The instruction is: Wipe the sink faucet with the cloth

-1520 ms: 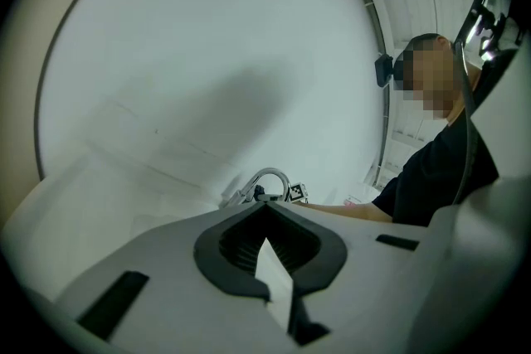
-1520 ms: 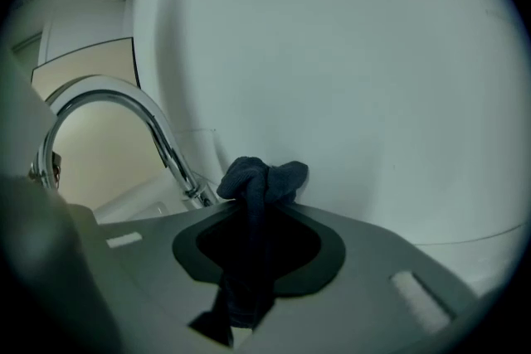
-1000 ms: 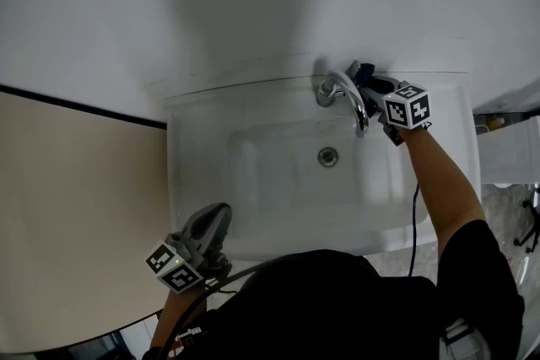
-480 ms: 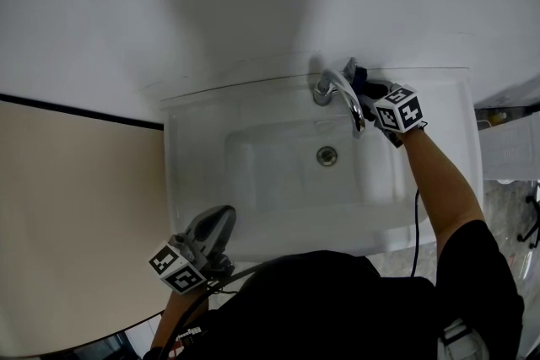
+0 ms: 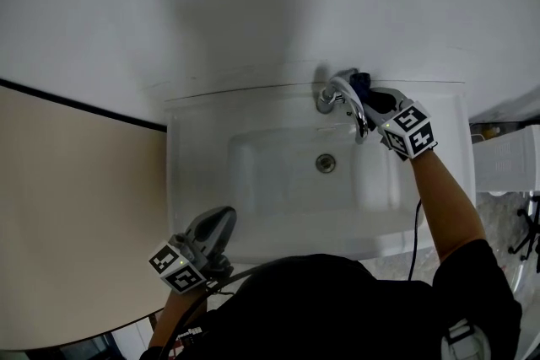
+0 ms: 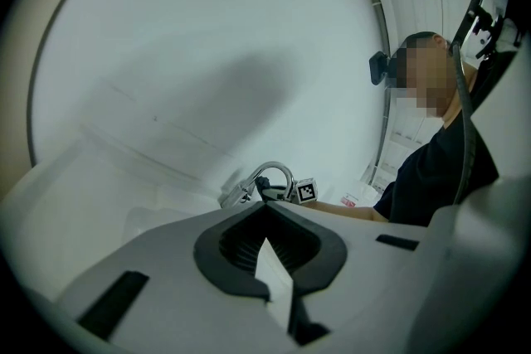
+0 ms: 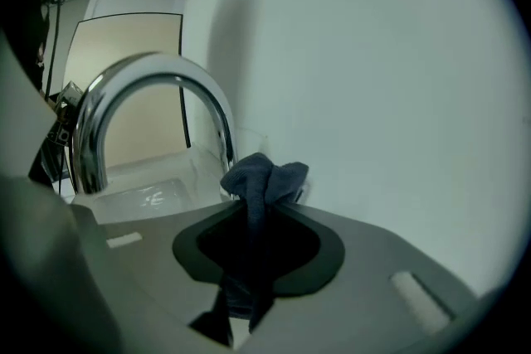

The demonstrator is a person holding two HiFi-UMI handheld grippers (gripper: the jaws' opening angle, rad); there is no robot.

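The step in hand looks to be the rubbing of the faucet (image 5: 346,94) itself; the right gripper (image 5: 371,99) reaches in from the right side of the sink (image 5: 198,147), at the back by the wall. To do it well, I would press the free wad of the cloth (image 7: 265,176) flat against the curved spout and follow the arch from its base to its tip, rolling the wrist so the fabric wraps round the metal and not the hard jaws; the underside of the arch and the base are easy to miss. A loose pinch could let the cloth slip out against the pull of the rubbing.

The right jaws stand partly apart, pinching a fold of the dark blue cloth between them; a bunched end sticks out ahead of the tips, just beside the rear leg of the spout; whether it presses on the metal I cannot tell.

The left gripper (image 5: 221,219) hangs at the near left corner of the sink, well apart from the faucet; its jaws are pressed together with nothing between them.
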